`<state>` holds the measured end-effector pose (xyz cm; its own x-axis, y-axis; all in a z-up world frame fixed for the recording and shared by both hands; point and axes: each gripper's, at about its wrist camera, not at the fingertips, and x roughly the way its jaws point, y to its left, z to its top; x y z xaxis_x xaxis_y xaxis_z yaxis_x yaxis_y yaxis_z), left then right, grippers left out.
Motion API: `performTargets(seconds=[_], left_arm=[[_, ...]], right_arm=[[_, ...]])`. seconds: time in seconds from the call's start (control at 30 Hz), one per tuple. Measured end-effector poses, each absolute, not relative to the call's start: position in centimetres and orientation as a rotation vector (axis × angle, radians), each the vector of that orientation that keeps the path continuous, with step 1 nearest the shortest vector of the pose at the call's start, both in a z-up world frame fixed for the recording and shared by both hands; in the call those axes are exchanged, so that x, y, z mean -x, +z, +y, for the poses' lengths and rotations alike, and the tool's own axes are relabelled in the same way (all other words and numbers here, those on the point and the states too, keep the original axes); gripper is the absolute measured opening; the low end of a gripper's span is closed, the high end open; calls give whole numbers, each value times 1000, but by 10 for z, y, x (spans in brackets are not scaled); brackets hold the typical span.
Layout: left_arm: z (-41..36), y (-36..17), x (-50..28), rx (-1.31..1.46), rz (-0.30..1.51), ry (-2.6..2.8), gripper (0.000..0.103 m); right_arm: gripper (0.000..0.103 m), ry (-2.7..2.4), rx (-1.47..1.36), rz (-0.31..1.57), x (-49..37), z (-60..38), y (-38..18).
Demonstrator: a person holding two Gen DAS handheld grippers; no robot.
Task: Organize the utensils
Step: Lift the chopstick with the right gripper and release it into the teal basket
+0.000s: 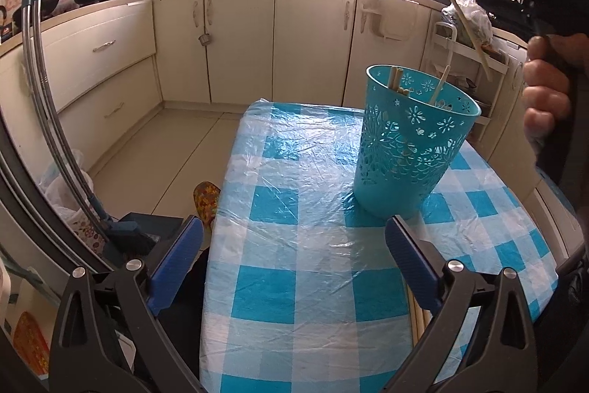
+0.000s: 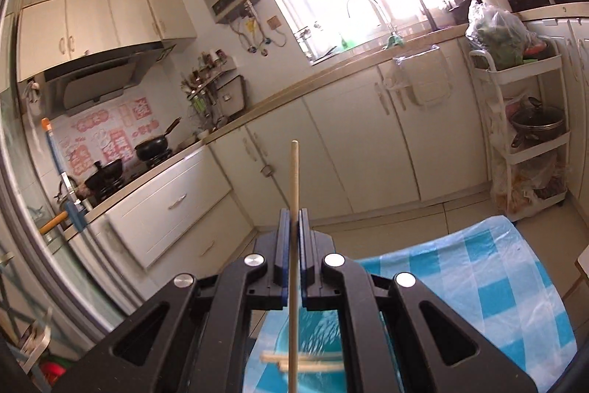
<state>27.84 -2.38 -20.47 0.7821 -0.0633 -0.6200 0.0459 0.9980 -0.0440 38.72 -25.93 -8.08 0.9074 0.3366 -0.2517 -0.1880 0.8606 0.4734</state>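
A turquoise cut-out cup (image 1: 412,150) stands on the table with the blue-and-white checked cloth (image 1: 294,282). Wooden chopsticks (image 1: 397,80) and a white handle (image 1: 441,83) stick out of it. My left gripper (image 1: 294,245) hovers open and empty over the cloth, just in front of the cup. More chopsticks (image 1: 419,315) lie on the cloth under its right finger. My right gripper (image 2: 293,220), held by a hand (image 1: 545,91), is high above the cup and shut on one wooden chopstick (image 2: 294,179). The left wrist view shows that chopstick (image 1: 473,39) slanting down above the cup. Directly below, the right wrist view shows the cup with chopsticks (image 2: 305,361) in it.
Cream kitchen cabinets (image 1: 309,35) wrap around behind the table. A white trolley rack (image 2: 526,135) with a pot and bags stands to the right. A broom and dustpan (image 1: 125,234) and a patterned slipper (image 1: 206,201) are on the floor left of the table.
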Motion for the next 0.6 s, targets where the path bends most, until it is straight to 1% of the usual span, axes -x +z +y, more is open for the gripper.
performTargets(seconds=[0.17, 0.37, 0.47, 0.6], left_arm=[[-18, -214, -286, 40, 692, -44, 95], [-15, -225, -297, 46, 707, -31, 95], [-19, -234, -308, 32, 715, -26, 95], [-29, -250, -329, 16, 746, -27, 95]], right_arm=[[5, 185, -434, 372, -408, -257, -102], [6, 175, -378, 430, -407, -248, -120], [6, 184, -364, 459, -398, -248, -128], [8, 170, -353, 456, -363, -262, -136]])
